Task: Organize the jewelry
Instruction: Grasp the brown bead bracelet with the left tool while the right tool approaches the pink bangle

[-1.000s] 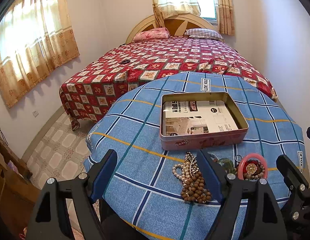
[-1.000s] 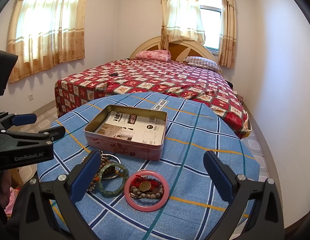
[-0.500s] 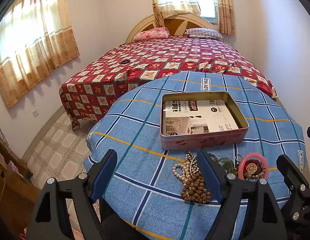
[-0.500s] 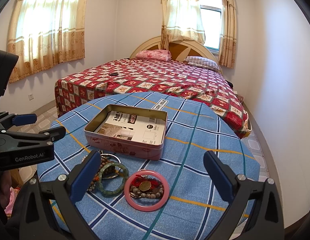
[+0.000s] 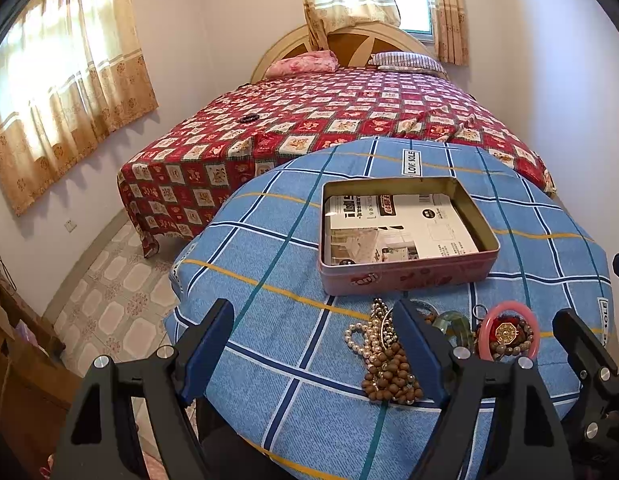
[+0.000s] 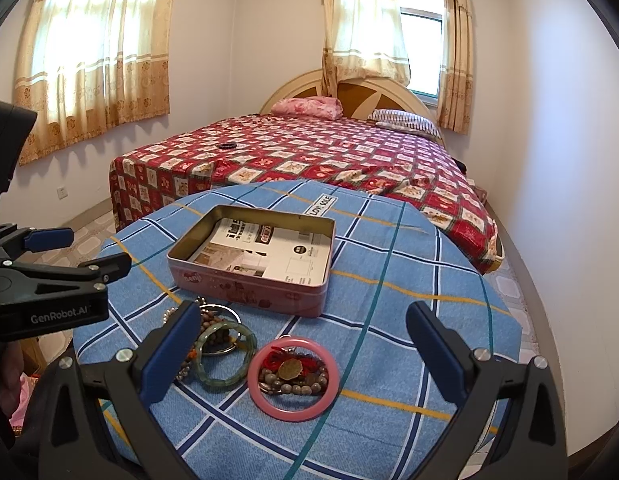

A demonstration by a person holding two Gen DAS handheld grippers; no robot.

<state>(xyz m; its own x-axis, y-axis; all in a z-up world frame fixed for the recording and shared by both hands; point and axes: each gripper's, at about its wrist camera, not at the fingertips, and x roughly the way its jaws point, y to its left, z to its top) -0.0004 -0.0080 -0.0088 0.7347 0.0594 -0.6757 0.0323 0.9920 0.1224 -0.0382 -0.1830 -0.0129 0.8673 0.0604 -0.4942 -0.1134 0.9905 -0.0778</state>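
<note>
**Jewelry waiting in front of the tin**

The left gripper (image 5: 317,344) is held wide apart and nothing is gripped in it. The wooden beads (image 5: 391,376) and the pearls (image 5: 359,340) are seen just inside its right finger, close ahead. The right gripper (image 6: 305,344) is spread wide too, and nothing is held. The pink ring (image 6: 293,378) is seen right between its fingers, and the green bangle (image 6: 225,354) lies just by its left finger. A small pile of beads and red cord is held inside the pink ring.

Farther ahead of both grippers, the tin (image 6: 249,288) is found, open, with a paper in the bottom. All of it rests on the blue cloth (image 6: 409,280).

The ring and bangle are judged to be stiff, smooth and a bit slippery, so the rim should be pinched across. The bead strings are judged to be soft and floppy, and may hang and swing, so a bunch should be taken at the middle. No jewelry has been put in the tin yet.
</note>
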